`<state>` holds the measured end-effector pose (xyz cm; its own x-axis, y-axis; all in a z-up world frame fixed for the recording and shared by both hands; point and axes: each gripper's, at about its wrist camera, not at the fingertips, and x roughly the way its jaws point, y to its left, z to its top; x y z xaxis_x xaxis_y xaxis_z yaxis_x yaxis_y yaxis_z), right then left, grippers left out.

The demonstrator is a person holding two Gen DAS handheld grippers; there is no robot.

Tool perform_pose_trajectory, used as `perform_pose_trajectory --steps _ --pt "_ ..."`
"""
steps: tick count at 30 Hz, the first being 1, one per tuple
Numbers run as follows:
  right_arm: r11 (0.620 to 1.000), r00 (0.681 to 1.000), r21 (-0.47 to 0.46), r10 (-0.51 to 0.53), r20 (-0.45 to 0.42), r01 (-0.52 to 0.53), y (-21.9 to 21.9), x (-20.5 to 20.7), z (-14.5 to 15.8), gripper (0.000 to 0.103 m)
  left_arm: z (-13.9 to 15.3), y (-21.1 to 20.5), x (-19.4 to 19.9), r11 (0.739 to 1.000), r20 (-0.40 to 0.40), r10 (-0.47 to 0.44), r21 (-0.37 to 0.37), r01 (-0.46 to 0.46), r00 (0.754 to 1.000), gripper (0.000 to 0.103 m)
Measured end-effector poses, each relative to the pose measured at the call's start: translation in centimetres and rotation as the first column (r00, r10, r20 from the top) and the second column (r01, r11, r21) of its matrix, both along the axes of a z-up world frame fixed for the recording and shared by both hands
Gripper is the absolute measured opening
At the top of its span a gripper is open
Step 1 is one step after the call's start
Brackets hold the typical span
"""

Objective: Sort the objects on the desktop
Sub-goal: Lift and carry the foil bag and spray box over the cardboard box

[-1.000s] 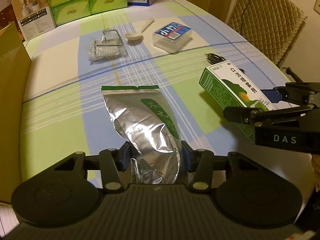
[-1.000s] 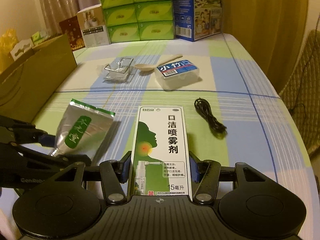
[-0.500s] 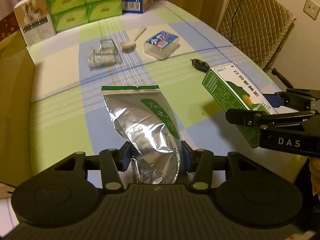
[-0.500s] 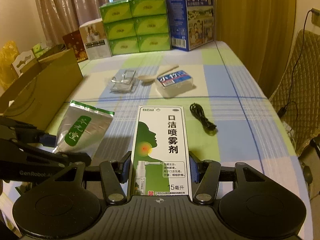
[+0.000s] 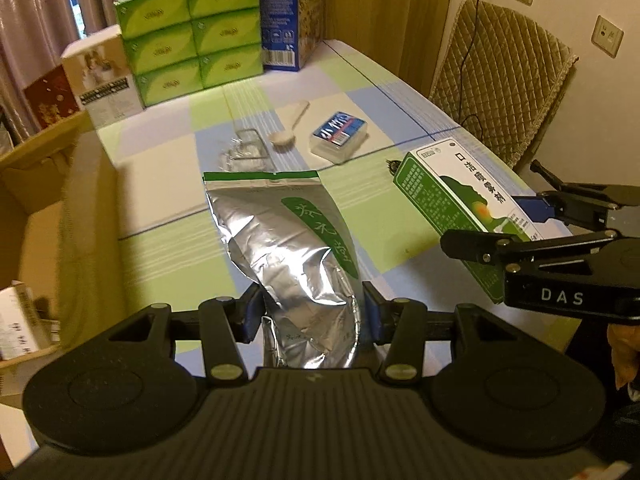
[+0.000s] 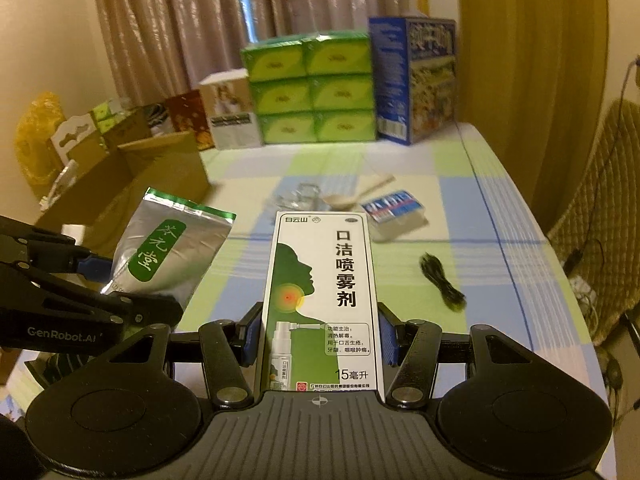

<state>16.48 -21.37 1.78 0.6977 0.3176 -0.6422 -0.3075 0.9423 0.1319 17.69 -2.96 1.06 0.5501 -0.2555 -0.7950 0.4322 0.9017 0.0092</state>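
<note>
My left gripper [image 5: 311, 312] is shut on a silver foil pouch [image 5: 288, 236] with a green label, held up above the checked tablecloth [image 5: 168, 184]. My right gripper [image 6: 320, 334] is shut on a tall green-and-white spray box [image 6: 320, 292], also lifted off the table. Each held item shows in the other view: the spray box [image 5: 456, 208] at the right of the left wrist view, the foil pouch [image 6: 168, 248] at the left of the right wrist view. On the table lie a white spoon [image 5: 288, 128], a clear box with a blue label [image 5: 340, 138], a clear packet [image 5: 244, 152] and a black cable [image 6: 442, 282].
An open cardboard box [image 6: 120, 184] stands at the table's left edge, its inside wall [image 5: 40, 216] close to my left gripper. Stacked green tissue boxes [image 6: 312, 88], a blue carton [image 6: 412, 80] and a white box [image 5: 100, 80] line the far end. A padded chair [image 5: 500, 84] stands right.
Both grippers have risen with their items, so the table looks farther below and more of the room's far end and curtains shows. Neither grip has changed.
</note>
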Motion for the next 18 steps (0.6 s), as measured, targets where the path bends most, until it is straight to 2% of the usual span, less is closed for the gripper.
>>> perform_pose_trajectory --steps 7,18 --pt "0.998 0.998 -0.012 0.056 0.025 -0.055 3.9 -1.1 1.8 0.053 3.0 3.8 -1.5 0.999 0.039 0.027 0.019 -0.027 0.999 0.044" --pt "0.988 0.987 -0.041 0.152 0.057 -0.150 10.2 -2.8 2.9 0.053 5.3 10.5 -4.1 0.996 0.065 0.090 0.021 -0.091 0.994 0.044"
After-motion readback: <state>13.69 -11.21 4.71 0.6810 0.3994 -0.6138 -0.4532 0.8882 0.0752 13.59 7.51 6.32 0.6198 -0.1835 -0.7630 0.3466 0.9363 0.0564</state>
